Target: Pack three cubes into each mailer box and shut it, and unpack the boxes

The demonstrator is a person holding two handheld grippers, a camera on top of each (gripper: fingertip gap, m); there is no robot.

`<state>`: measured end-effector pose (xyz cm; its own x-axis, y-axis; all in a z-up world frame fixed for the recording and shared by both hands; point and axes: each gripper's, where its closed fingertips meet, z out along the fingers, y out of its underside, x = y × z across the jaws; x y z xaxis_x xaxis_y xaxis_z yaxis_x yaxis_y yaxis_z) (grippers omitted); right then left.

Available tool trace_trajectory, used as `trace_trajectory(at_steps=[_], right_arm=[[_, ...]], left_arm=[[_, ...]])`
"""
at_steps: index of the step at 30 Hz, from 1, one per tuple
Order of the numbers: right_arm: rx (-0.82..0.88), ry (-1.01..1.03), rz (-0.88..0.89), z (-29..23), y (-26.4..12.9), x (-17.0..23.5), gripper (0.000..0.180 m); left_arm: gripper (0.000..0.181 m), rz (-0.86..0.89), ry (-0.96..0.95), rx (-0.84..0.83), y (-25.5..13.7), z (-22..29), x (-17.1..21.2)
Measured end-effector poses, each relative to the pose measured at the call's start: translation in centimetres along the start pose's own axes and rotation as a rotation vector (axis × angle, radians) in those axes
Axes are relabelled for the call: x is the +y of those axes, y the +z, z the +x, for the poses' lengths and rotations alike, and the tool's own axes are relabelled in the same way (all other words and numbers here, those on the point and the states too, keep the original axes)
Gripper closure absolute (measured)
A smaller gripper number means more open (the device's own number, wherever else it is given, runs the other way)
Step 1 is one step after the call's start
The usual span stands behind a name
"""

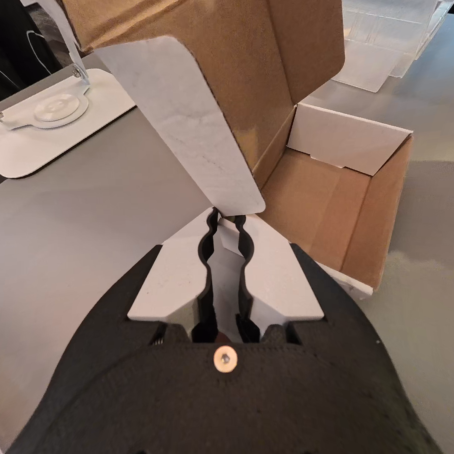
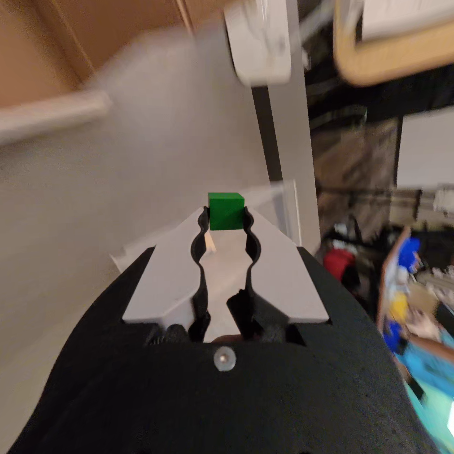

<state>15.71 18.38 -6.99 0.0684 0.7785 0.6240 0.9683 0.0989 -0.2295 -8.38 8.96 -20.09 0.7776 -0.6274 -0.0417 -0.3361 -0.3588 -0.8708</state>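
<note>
A mailer box (image 1: 383,204), white outside and brown inside, stands open on the grey table, and the part of its inside that shows holds nothing. Its lid (image 1: 233,61) is raised, with a white side flap (image 1: 186,127) hanging toward me. My left gripper (image 1: 227,217) is shut on the box's near corner wall, just under that flap. My right gripper (image 2: 226,212) is shut on a green cube (image 2: 226,211) and holds it above the table. The right wrist view is blurred by motion. The brown box (image 2: 36,49) shows in it at the upper left.
A white stand base (image 1: 49,118) sits on the table to the left of the box. Clear plastic containers (image 1: 393,36) stand behind it at the right. In the right wrist view a white post (image 2: 277,122) rises near the table's edge, with room clutter beyond it on the right.
</note>
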Motion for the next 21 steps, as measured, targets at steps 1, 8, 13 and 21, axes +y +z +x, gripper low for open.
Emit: trace_trajectory(at_steps=[1,8,13,21], right_arm=[[0.006,0.005,-0.081,0.9,0.7,2.9,0.154],[-0.205,-0.017,-0.327,-2.1,7.8,14.0,0.154],[-0.296,-0.003,-0.349,-4.5,10.9,16.1,0.154],[-0.206,0.001,-0.394,-3.2,10.1,16.8,0.130]], left_arm=[[0.169,-0.001,0.001,0.000,0.0,0.0,0.0],[0.169,0.008,0.000,0.008,0.1,0.0,0.0],[0.169,0.011,-0.001,0.010,0.1,0.0,0.0],[0.169,0.012,-0.002,0.012,0.1,0.0,-0.1]])
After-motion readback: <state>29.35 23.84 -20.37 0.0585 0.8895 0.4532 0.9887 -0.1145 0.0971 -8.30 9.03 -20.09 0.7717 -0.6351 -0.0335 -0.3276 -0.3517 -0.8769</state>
